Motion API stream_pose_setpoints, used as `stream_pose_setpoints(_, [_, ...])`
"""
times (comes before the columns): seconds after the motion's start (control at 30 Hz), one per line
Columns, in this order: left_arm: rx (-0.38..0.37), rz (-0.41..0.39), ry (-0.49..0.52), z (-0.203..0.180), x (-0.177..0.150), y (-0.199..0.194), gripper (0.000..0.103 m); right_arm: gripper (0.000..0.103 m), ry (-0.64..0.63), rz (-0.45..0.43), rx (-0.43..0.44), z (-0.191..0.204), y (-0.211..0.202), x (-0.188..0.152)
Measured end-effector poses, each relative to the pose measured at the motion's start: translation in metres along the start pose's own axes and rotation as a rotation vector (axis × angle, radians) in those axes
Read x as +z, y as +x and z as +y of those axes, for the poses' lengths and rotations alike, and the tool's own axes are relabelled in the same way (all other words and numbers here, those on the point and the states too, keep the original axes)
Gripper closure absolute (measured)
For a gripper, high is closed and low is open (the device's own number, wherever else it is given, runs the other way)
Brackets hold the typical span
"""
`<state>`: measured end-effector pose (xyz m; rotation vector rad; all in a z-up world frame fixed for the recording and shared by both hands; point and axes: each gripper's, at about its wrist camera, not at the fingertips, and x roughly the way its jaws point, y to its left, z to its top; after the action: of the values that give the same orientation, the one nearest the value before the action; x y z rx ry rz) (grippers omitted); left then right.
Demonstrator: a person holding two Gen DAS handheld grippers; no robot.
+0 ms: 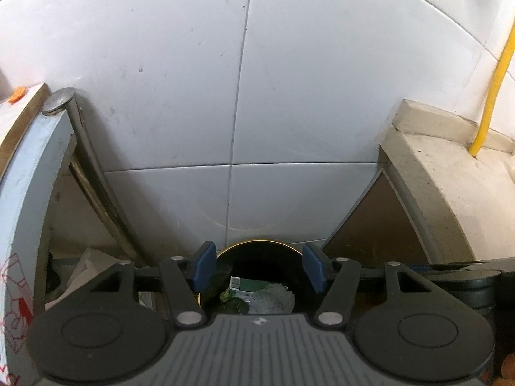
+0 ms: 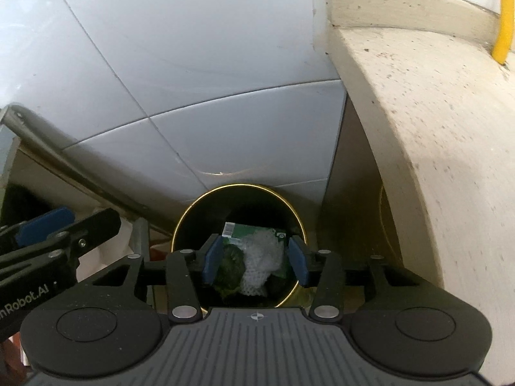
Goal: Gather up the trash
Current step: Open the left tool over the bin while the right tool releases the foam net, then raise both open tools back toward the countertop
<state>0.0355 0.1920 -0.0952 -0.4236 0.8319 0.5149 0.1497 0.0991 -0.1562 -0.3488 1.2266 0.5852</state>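
Both grippers hang above a round black trash bin [image 2: 238,244] with a thin gold rim, which stands on the floor against the white tiled wall [image 1: 225,80], wedged between a grey cabinet edge [image 1: 29,177] and a speckled stone counter [image 2: 418,128]. That tight corner is likely why the bin sits where it does — out of the walkway yet directly under the counter's edge.

The right gripper [image 2: 256,262] points steeply down into the bin's mouth. Its blue pads stand about half apart with nothing pressed between them; the trash seen through the gap lies lower down, inside the bin. The left gripper [image 1: 259,267] is likewise about half open and empty, aimed at the same opening from a shallower angle; in the right wrist view it shows at the left edge [image 2: 48,228], just beside the bin.

The collected trash rests at the bottom of the bin: a green carton [image 2: 249,229] with a barcode label, a white foam net sleeve [image 2: 260,263] crumpled across it, and a dark green leafy scrap [image 2: 231,257] next to that. A yellow pipe [image 1: 495,90] runs up the wall behind the counter.

Judging from the empty jaws over the opening, this piece has been delivered — the next move would be going for any remaining litter.
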Motion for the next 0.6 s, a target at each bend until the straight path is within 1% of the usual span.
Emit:
stream_pose_setpoints(0.23, [-0.018, -0.016, 0.023, -0.001, -0.002, -0.010, 0.050, 0.047, 0.000, -0.042, -0.017, 0.004, -0.017, -0.009])
stream_pose_setpoints(0.6, [-0.053, -0.051, 0.071, -0.005, -0.001, -0.026, 0.050, 0.044, 0.042, -0.090, -0.042, 0.003, -0.039, -0.022])
